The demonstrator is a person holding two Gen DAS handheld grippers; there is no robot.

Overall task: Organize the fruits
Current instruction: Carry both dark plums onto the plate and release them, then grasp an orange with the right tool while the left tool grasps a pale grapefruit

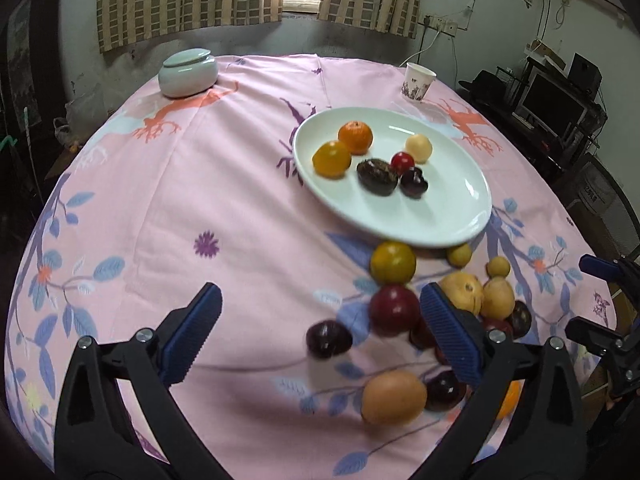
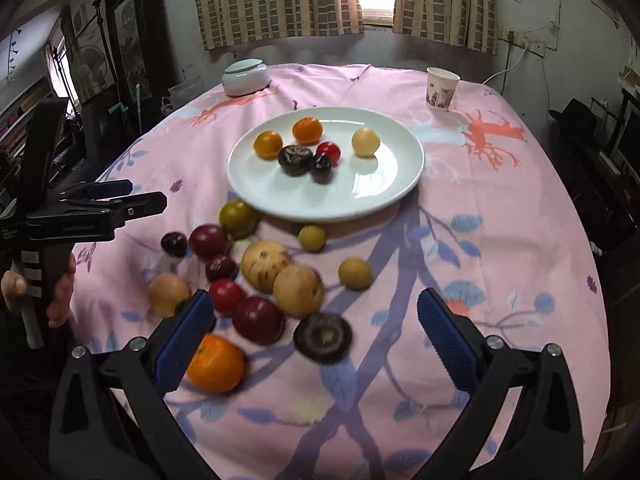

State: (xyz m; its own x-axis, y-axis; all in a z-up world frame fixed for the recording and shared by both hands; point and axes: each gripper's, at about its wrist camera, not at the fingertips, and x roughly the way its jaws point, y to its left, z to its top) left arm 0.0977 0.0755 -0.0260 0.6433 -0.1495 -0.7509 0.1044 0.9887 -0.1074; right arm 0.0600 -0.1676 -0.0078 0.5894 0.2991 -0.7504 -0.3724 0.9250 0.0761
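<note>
We hold the left gripper point(image 1: 320, 344) and the right gripper point(image 2: 316, 344) with their blue-padded jaws spread wide and nothing between them, above the pink flower-printed tablecloth point(image 1: 208, 184). Just past the fingertips lies a loose heap of fruits point(image 2: 264, 280) on the cloth: an orange point(image 2: 216, 364), dark red plums, tan and yellow round ones. Beyond it the white oval plate point(image 2: 384, 184) carries six fruits, and farther off stand a pale lidded ceramic jar point(image 2: 246, 77) and a paper cup point(image 2: 441, 89).
</note>
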